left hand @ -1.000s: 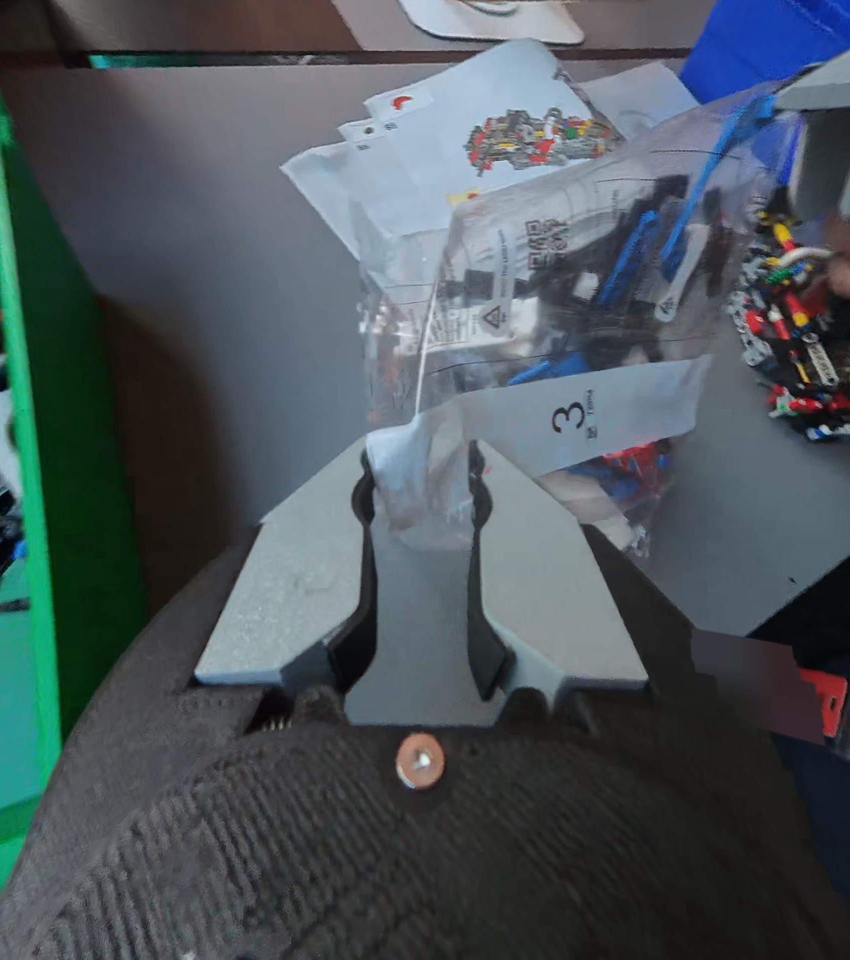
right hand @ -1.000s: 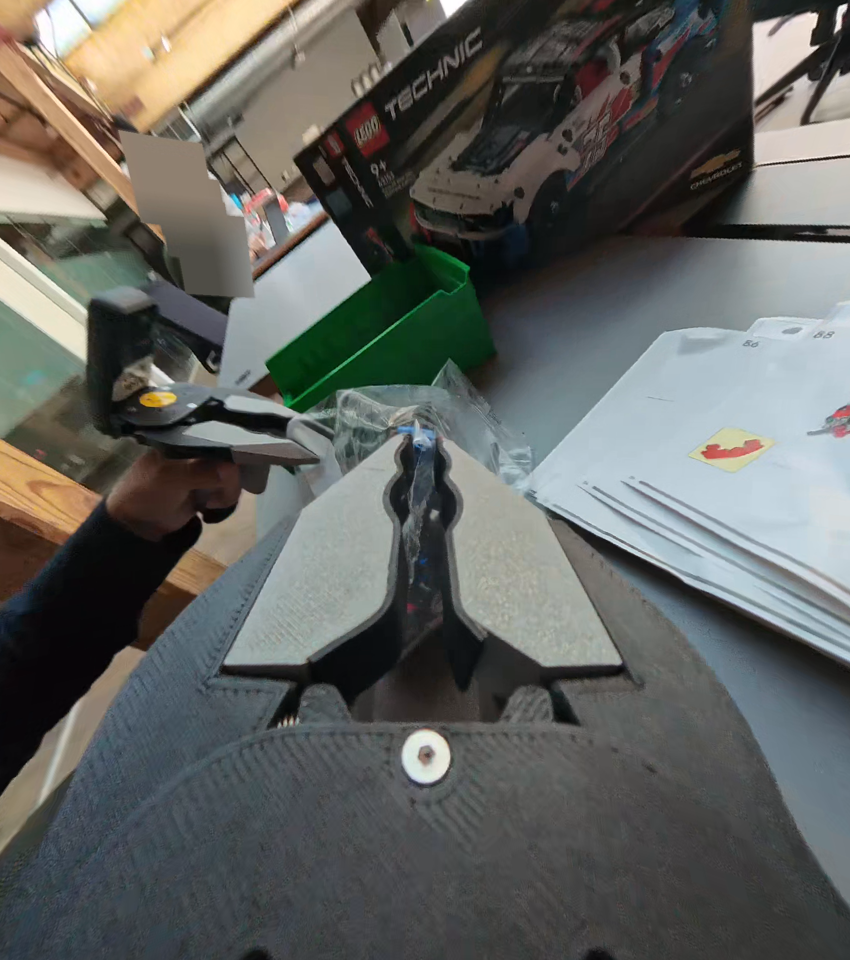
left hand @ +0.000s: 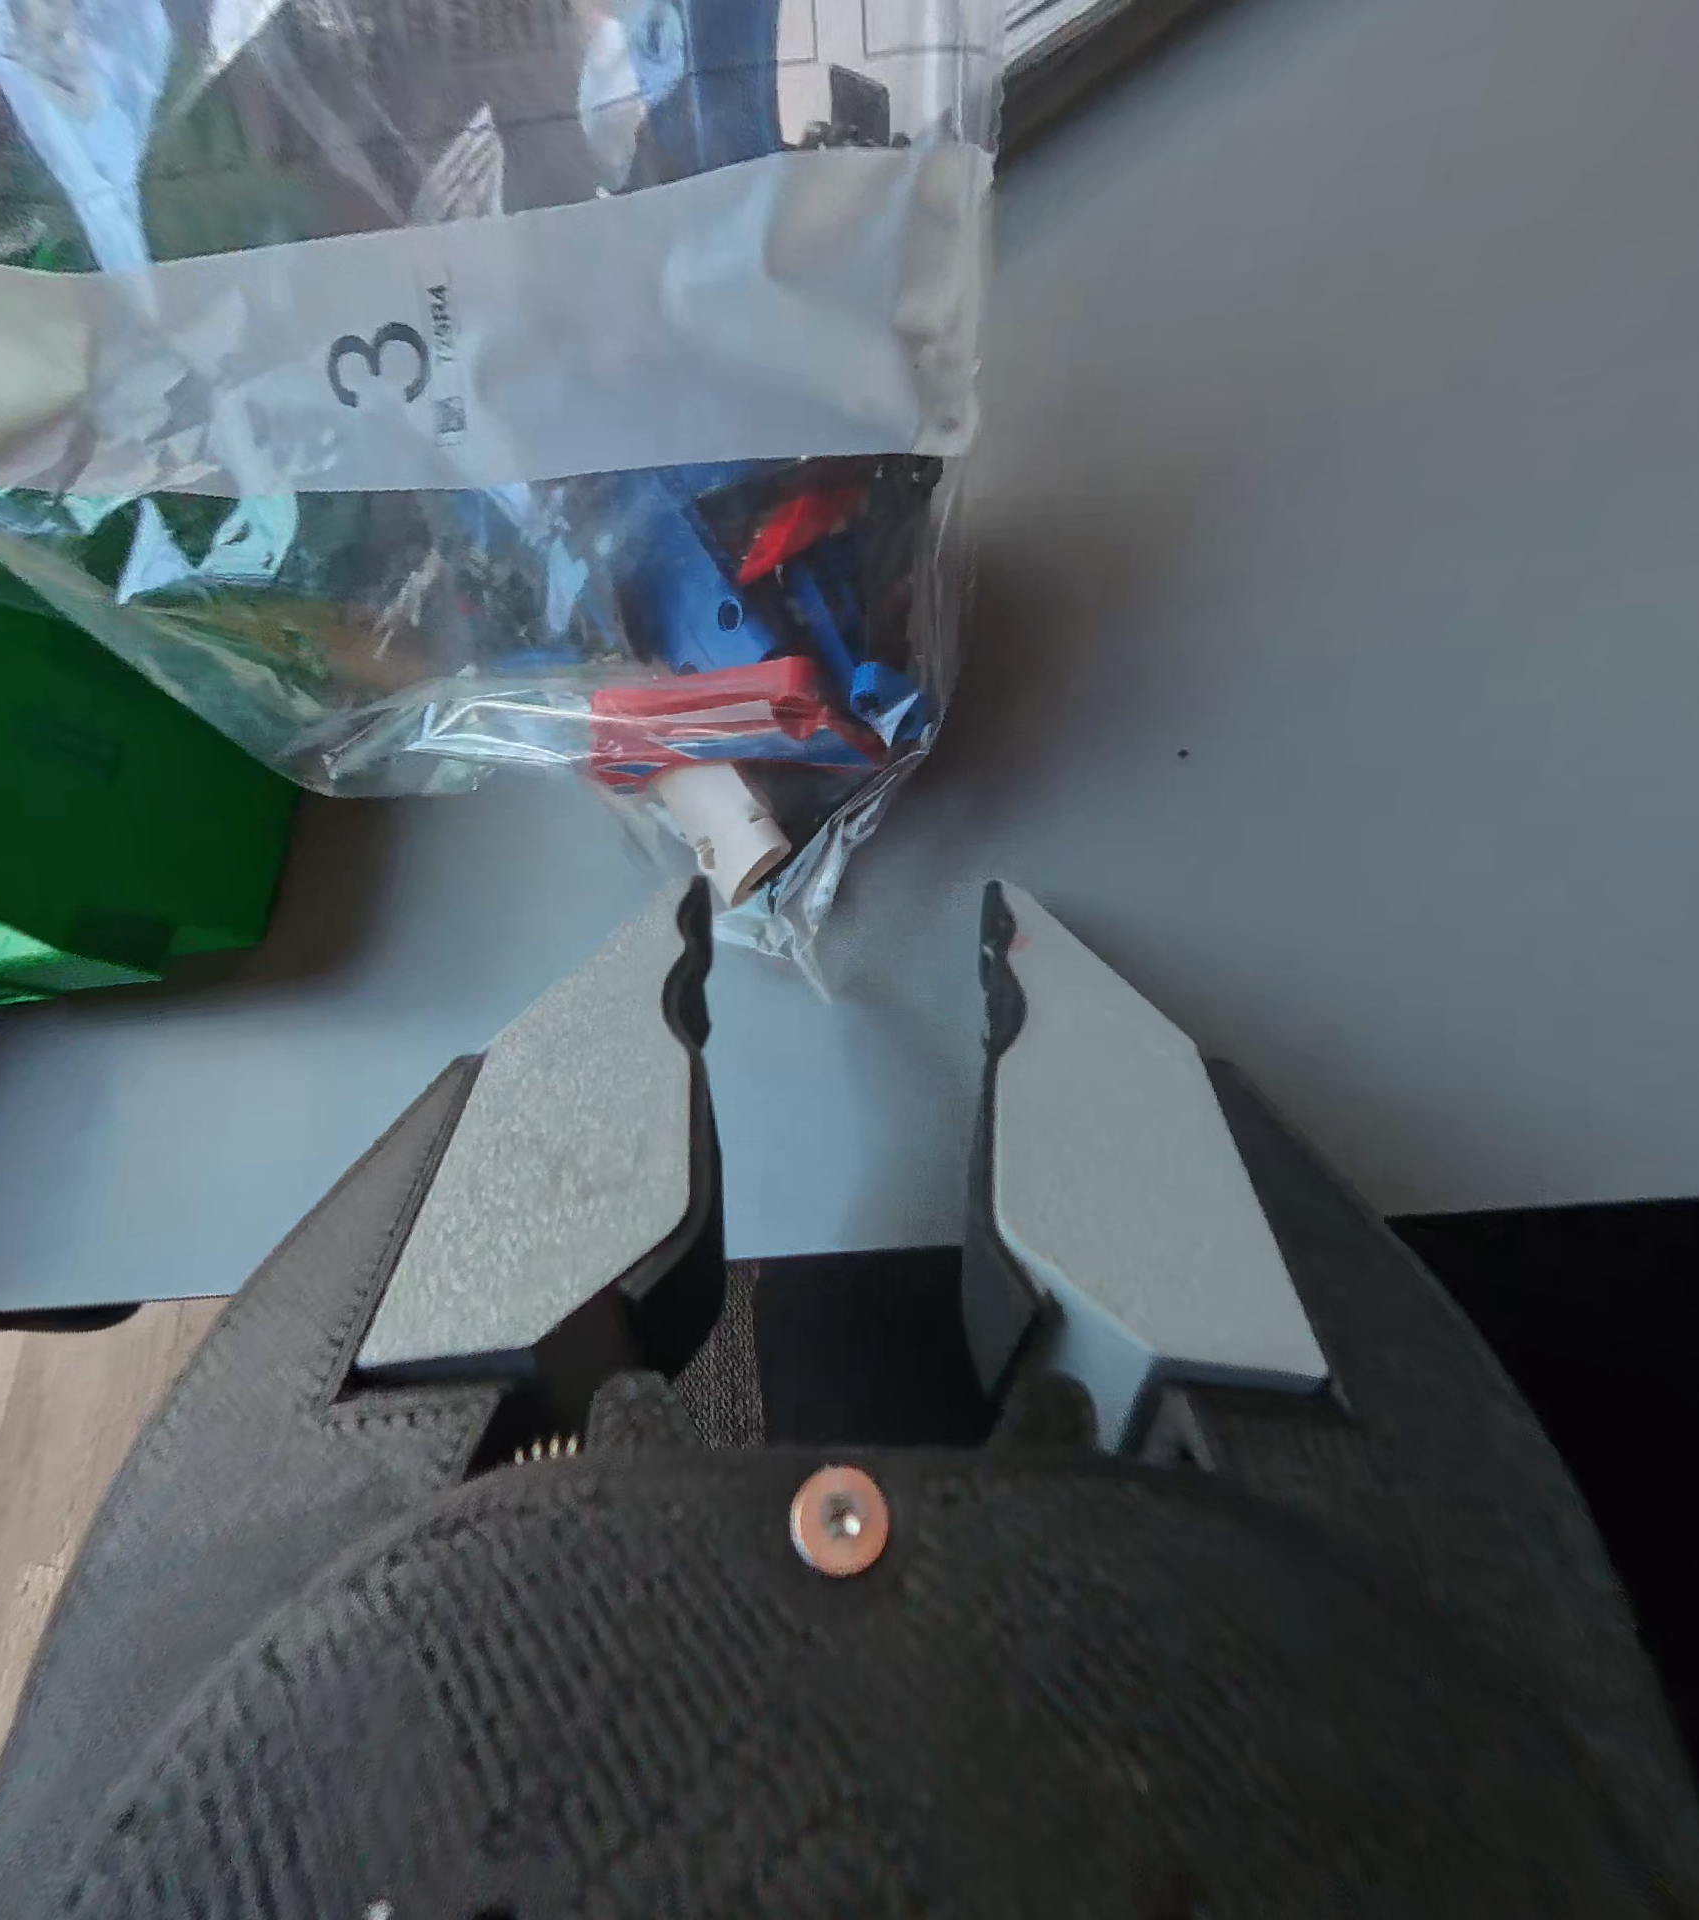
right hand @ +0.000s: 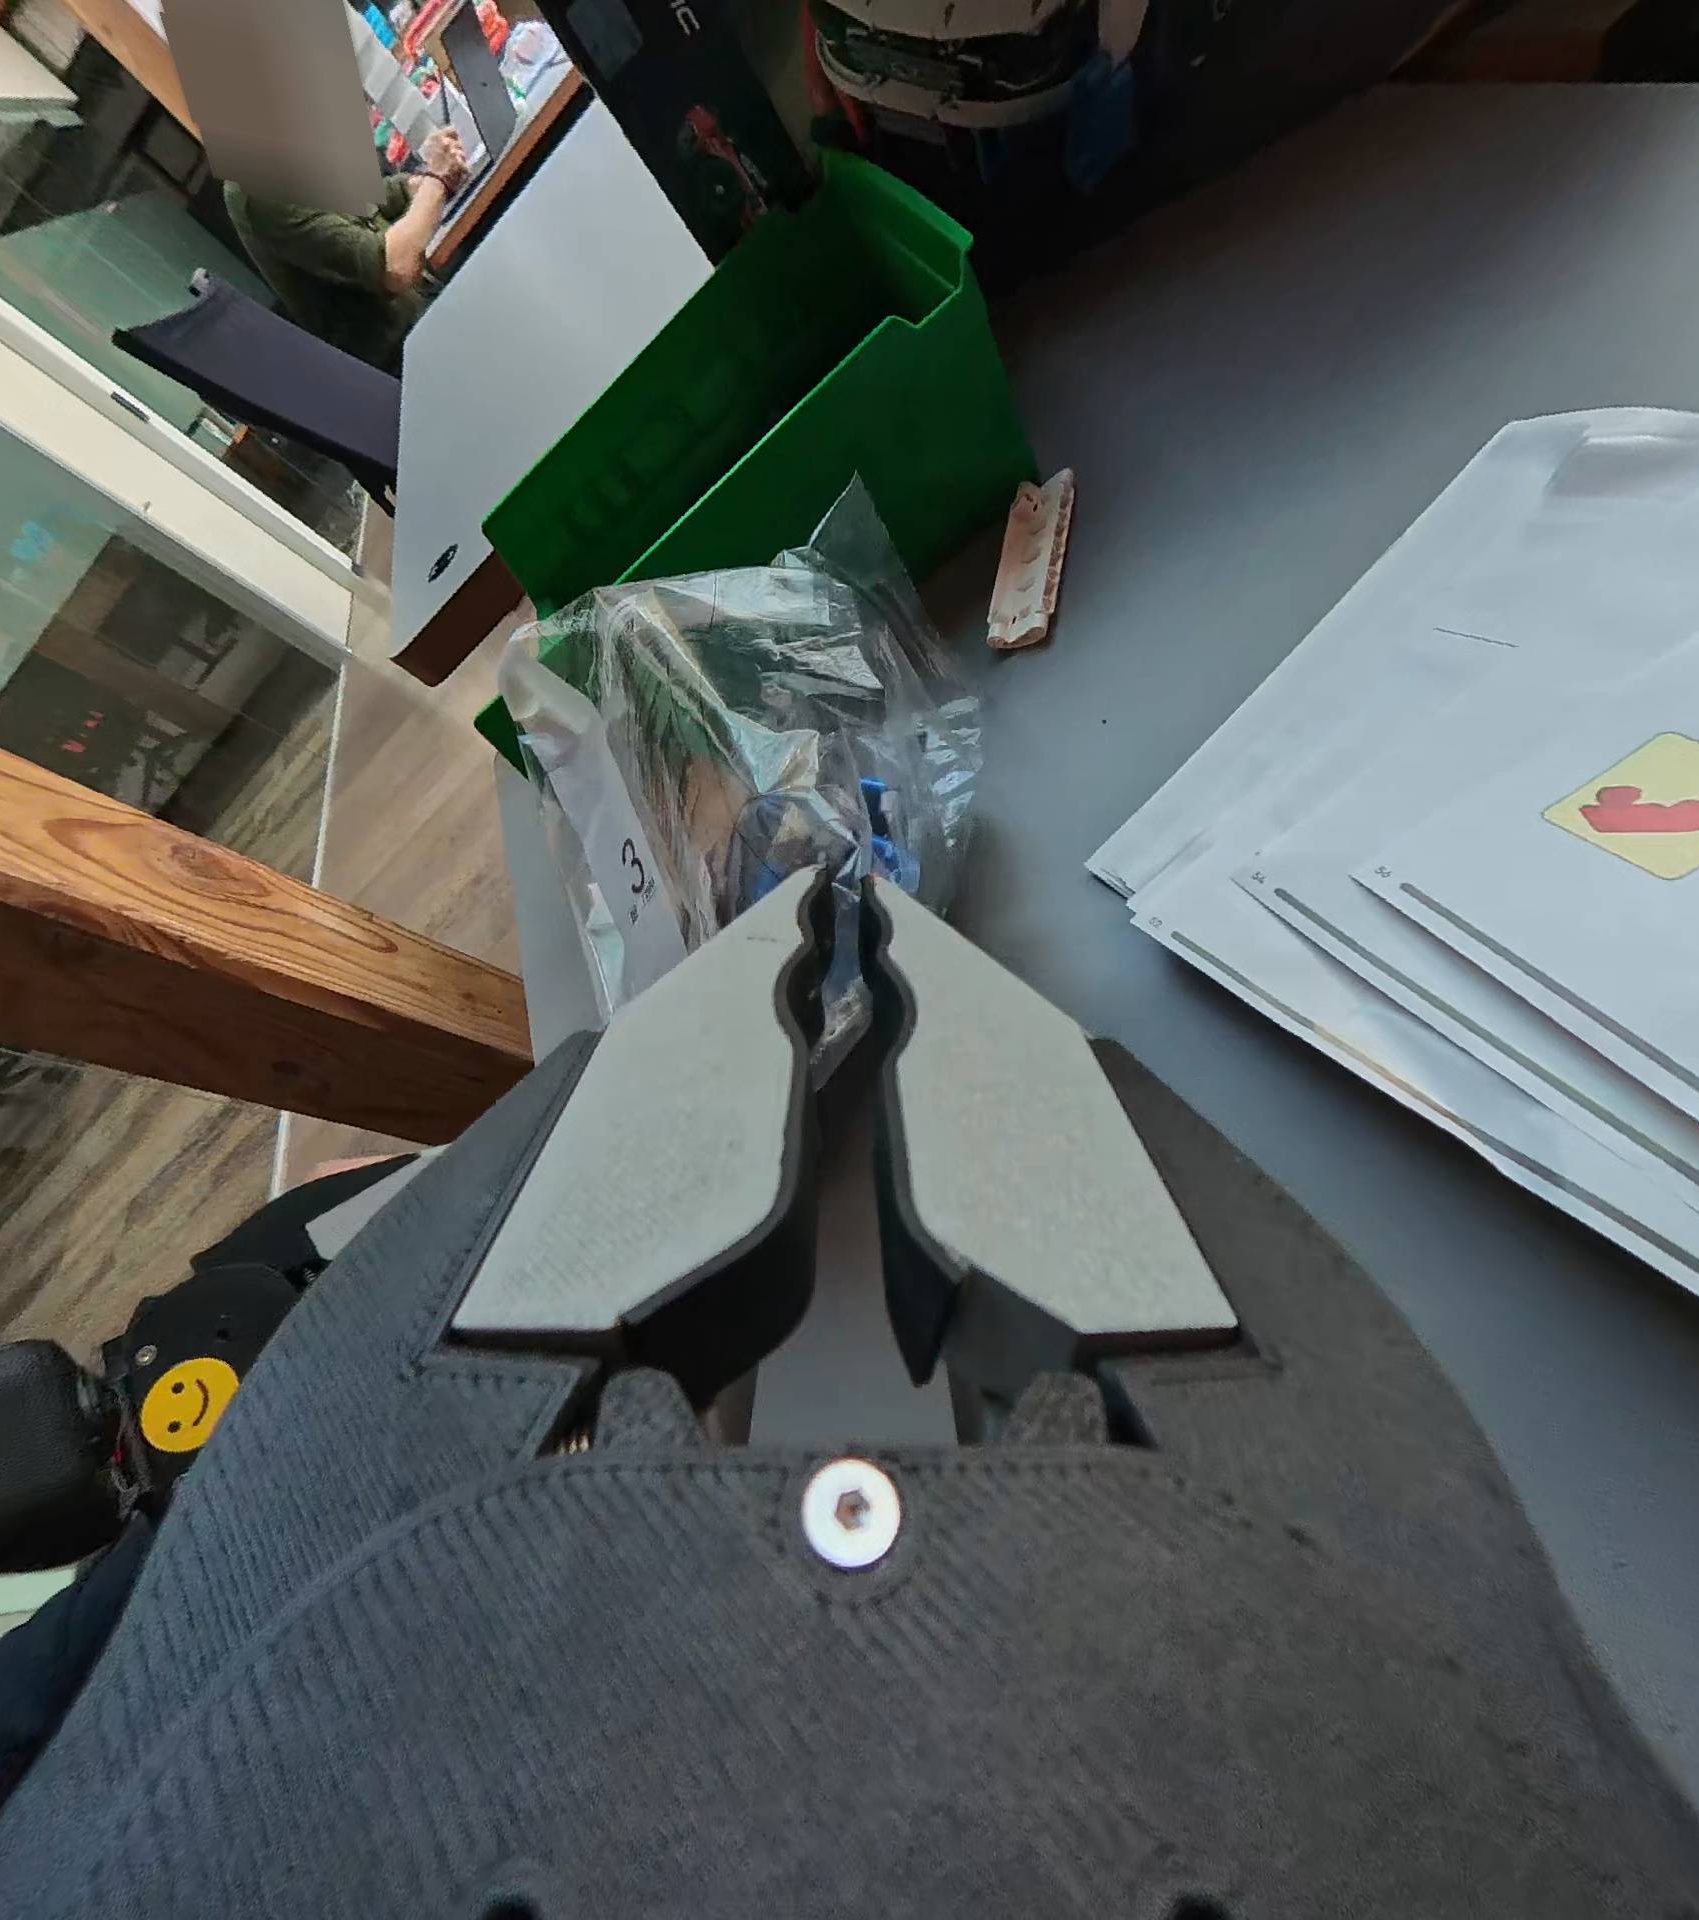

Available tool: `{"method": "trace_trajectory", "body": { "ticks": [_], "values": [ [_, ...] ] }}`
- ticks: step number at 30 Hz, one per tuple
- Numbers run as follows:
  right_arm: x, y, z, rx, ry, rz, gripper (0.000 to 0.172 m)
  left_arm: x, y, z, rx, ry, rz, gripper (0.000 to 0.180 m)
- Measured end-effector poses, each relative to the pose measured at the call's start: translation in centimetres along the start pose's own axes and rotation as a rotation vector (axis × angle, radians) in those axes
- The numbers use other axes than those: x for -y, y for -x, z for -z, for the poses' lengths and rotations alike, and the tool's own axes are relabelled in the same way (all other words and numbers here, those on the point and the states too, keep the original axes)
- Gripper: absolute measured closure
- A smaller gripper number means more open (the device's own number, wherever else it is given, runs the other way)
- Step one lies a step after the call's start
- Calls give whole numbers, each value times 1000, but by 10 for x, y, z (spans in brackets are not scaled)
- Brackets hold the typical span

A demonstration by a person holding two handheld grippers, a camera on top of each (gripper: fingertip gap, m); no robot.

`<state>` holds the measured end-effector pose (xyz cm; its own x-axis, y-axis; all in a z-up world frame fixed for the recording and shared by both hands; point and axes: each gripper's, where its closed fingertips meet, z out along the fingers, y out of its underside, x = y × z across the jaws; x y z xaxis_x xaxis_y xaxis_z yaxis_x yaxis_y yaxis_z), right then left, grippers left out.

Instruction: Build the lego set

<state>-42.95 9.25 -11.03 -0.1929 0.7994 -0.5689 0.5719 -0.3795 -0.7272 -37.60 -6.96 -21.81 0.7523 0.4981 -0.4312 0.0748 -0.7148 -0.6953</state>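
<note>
Clear bag of building bricks [right hand: 751, 748] hangs over the grey table [right hand: 1344, 416], pinched by one gripper.
Right gripper [right hand: 845, 894] clamps the bag's plastic; left gripper [left hand: 845, 914], fingers spread, sits just under its corner. Thin film could slip, spilling bricks beside the green bin [right hand: 772, 395].

One clear plastic bag [right hand: 741, 727] of small building pieces hangs over the counter [right hand: 1344, 364], near its left edge. One green bin [right hand: 772, 416] stands by that edge, toward the far side. One pale flat piece [right hand: 1032, 561] lies loose just beside the bin. At least four overlapping printed sheets [right hand: 1499, 727] are fanned toward the right edge. Two hand-held grippers are in view: the right hand-held gripper [right hand: 845, 883] and the left hand-held gripper [left hand: 845, 914]. One dark box [right hand: 689, 104] stands at the far edge.
</note>
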Motion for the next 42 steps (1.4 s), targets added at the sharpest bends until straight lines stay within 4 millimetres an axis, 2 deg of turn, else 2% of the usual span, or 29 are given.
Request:
{"method": "trace_trajectory", "body": {
  "ticks": [3, 7, 9, 11, 16, 24, 27, 32, 37, 42],
  "values": [
    [-3, 1, 0, 24, 9, -12, 171, -13, 7, -6, 19, 36, -13, 144],
    [-6, 2, 1, 54, 23, -34, 171, -14, 14, -16, 21, 19, -34, 174],
    [-8, 3, 0, 62, 39, -36, 172, -15, 16, -17, 11, 26, -60, 180],
    [-8, 3, 0, 59, 64, -24, 172, -13, 18, -12, -13, 22, -78, 180],
    [4, 4, 0, 33, 127, 20, 171, 2, 24, 17, -124, -16, -83, 180],
    [20, 7, -13, -21, 307, 38, 171, 22, 55, 37, -263, -13, -70, 180],
    [20, 5, -16, -48, 377, 36, 171, 25, 66, 38, -299, -7, -68, 180],
    [21, 3, -17, -36, 458, -41, 172, 30, 71, 42, -350, 0, -87, 180],
    [24, 3, -17, -53, 548, -70, 172, 43, 91, 46, -374, 10, -102, 180],
    [36, 11, -15, -35, 590, -91, 172, 55, 114, 52, -364, 11, -117, 180]
  ]
}}
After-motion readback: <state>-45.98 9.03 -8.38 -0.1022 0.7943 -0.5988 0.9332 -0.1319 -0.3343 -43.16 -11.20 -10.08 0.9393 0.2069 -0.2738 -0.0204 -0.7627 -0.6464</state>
